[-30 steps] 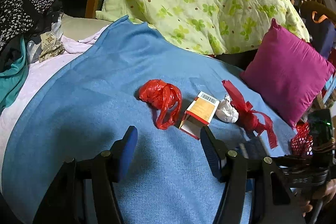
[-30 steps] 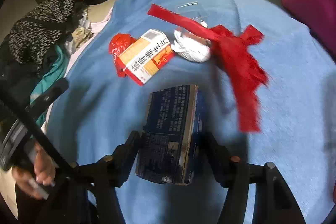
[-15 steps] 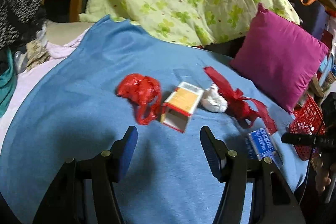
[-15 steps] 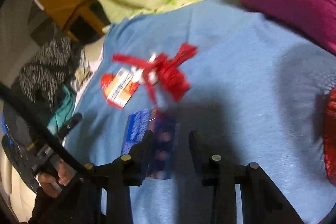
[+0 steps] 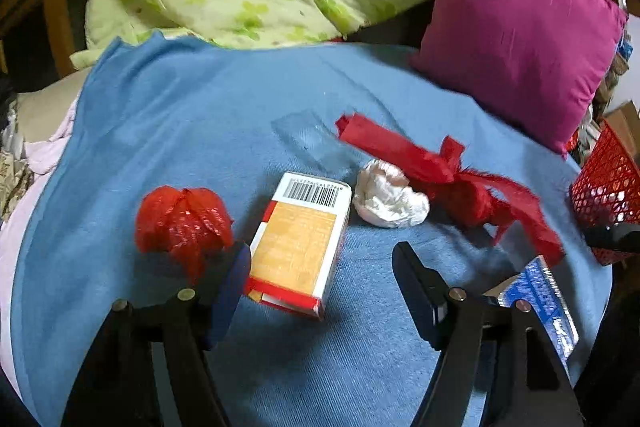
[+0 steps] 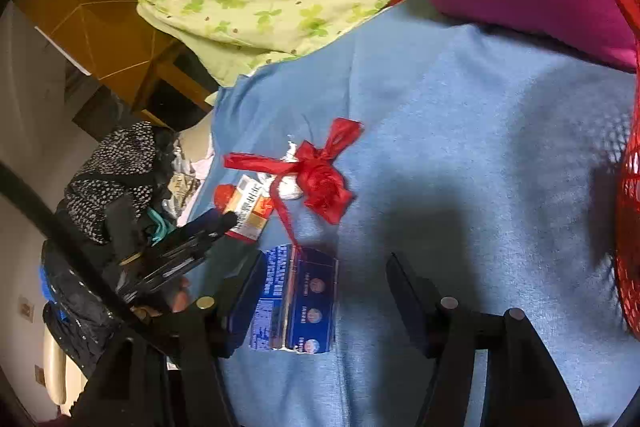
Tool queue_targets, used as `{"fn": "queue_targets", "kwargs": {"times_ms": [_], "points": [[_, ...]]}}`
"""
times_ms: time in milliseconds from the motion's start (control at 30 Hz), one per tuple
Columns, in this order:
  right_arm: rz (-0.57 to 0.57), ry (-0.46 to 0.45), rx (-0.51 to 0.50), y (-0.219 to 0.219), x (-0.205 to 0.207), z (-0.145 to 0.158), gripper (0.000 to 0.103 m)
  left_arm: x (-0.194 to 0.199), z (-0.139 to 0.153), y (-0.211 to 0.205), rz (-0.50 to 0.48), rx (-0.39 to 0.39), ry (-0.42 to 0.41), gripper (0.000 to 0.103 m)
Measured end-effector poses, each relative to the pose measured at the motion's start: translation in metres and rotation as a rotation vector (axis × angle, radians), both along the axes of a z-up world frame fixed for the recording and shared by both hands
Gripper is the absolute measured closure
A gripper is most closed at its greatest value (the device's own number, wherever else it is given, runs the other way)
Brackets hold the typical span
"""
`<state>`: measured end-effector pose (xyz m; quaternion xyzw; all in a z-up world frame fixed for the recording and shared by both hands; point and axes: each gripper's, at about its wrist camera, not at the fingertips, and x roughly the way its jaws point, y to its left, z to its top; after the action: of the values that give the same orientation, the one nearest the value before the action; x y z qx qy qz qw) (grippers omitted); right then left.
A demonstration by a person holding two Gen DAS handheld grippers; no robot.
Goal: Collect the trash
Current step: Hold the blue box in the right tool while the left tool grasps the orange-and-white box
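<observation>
Both sets of my fingers are opening, nothing gripped. Left gripper (image 5: 320, 287) lines up on the orange box (image 5: 300, 239), center frame on the bed; next, close in and grab.

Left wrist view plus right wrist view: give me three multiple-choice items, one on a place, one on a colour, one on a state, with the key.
1. Where does the crumpled white tissue lie?
A. between the orange-and-white box and the red ribbon
B. on the magenta pillow
C. inside the red basket

2. What colour is the blanket under the trash?
A. green
B. blue
C. grey

3. How is the blue box at the right gripper?
A. clamped and lifted
B. crushed flat
C. on the blanket, not clamped

Key: 1 A, box left of it and ribbon right; 2 B, blue knit cloth; 3 C, the jaws are opening, with a wide gap beside the box.
</observation>
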<state>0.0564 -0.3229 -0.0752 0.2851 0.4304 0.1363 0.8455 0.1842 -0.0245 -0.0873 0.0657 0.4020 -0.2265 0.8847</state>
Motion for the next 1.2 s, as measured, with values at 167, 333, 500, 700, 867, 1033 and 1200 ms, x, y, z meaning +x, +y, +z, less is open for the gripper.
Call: {"fn": "queue_targets", "kwargs": {"times_ms": [167, 333, 500, 700, 867, 1033, 1200], "points": [[0.069, -0.045, -0.080, 0.024, -0.003, 0.007, 0.037, -0.001, -0.001, 0.004, 0.016, -0.041, -0.015, 0.039], [0.157, -0.104, -0.260, 0.073, -0.007, 0.012, 0.031, -0.011, 0.004, 0.000, 0.002, -0.005, -0.041, 0.072], [0.218, -0.144, -0.442, 0.121, -0.011, 0.007, 0.024, -0.019, 0.004, 0.013, 0.016, -0.081, -0.006, 0.075], [0.220, -0.123, -0.698, 0.159, -0.010, -0.015, 0.024, -0.020, 0.010, 0.018, 0.038, -0.045, -0.059, 0.047], [0.206, -0.037, -0.681, 0.150, -0.001, -0.034, 0.024, -0.010, 0.009, 0.002, -0.012, -0.005, -0.062, 0.037], [0.172, -0.033, -0.571, 0.127, -0.002, -0.028, 0.039, 0.003, -0.001, -0.006, -0.010, 0.024, -0.041, 0.037], [0.181, -0.069, -0.554, 0.115, -0.012, -0.021, 0.040, 0.001, -0.005, -0.006, -0.016, 0.011, -0.022, 0.037]]}}
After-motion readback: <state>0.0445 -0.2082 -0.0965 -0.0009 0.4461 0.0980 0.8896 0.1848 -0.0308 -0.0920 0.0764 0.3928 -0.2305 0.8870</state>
